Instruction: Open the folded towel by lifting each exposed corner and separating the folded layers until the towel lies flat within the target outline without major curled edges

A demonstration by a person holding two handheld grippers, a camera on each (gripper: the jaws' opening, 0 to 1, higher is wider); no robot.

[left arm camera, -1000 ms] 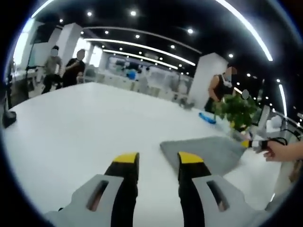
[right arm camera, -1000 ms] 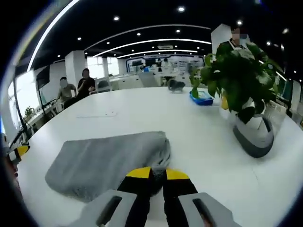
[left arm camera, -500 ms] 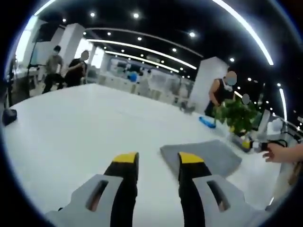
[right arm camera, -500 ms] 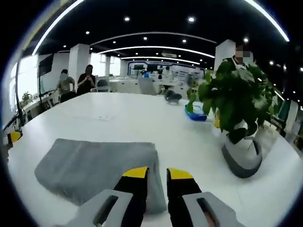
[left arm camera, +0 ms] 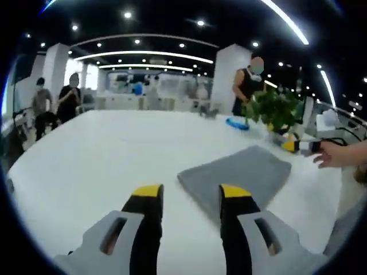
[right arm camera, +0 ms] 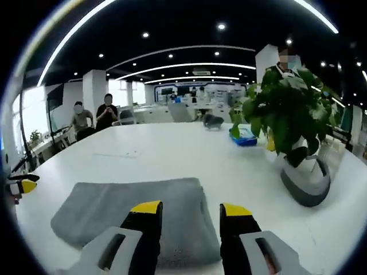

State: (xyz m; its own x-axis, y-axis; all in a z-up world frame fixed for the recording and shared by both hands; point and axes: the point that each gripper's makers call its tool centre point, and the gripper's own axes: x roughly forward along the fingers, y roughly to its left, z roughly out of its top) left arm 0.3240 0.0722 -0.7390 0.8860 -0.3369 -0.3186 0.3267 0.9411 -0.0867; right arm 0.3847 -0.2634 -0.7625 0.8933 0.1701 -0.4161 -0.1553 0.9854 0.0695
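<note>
A grey folded towel (left arm camera: 238, 175) lies flat on the white table (left arm camera: 103, 154). My left gripper (left arm camera: 190, 192) is open above the table, its right jaw over the towel's near corner. In the right gripper view the same towel (right arm camera: 132, 212) spreads across the lower middle. Over its near edge my right gripper (right arm camera: 190, 209) hovers, open with nothing between the jaws. The right gripper's yellow tips (left arm camera: 291, 145) show at the towel's far side in the left gripper view, held by a hand (left arm camera: 338, 153). The left gripper's tip (right arm camera: 22, 186) peeks in at the left edge of the right gripper view.
A potted plant (right arm camera: 292, 134) in a grey-white pot stands on the table right of the towel, with a blue tray (right arm camera: 245, 137) behind it. A thin outline (right arm camera: 117, 154) is marked on the table beyond the towel. People stand and sit at the far side.
My right gripper has opened and let go of the towel's corner; the towel now lies flat. Both views have shifted with the hands.
</note>
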